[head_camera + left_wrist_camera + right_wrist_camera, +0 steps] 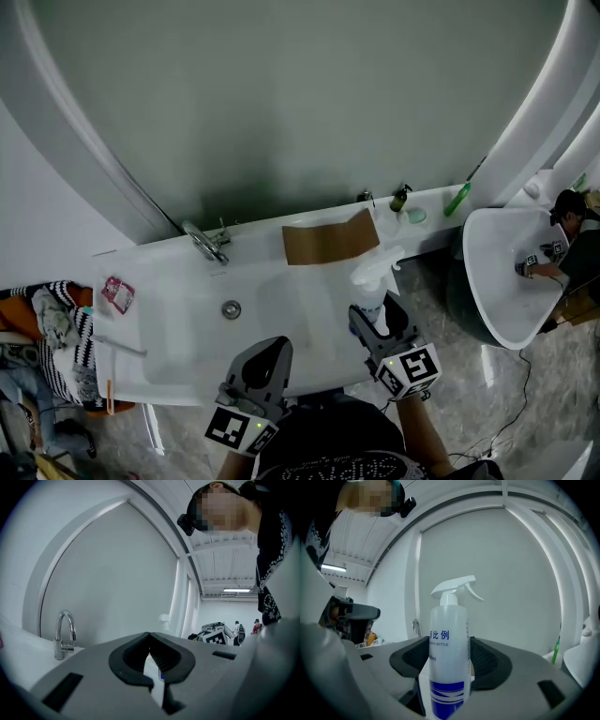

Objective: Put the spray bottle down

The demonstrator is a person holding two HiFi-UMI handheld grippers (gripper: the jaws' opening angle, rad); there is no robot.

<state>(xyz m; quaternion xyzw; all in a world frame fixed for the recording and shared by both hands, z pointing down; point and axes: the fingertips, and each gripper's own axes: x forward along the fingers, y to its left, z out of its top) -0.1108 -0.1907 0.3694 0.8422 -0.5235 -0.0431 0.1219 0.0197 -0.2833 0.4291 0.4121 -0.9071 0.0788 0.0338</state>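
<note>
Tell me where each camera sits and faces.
Head view: on the head, steeply down at the white washbasin; left claw, right claw show.
Left gripper view: on the shut left claw, facing the curved chrome tap.
Right gripper view: on the right claw gripping the white plastic spray bottle.
Head and right gripper views share the bottle.

Chrome faucet [206, 244], sink drain [231, 308], brown sheet [330, 241] behind basin, pink packet [117, 293] at left
</note>
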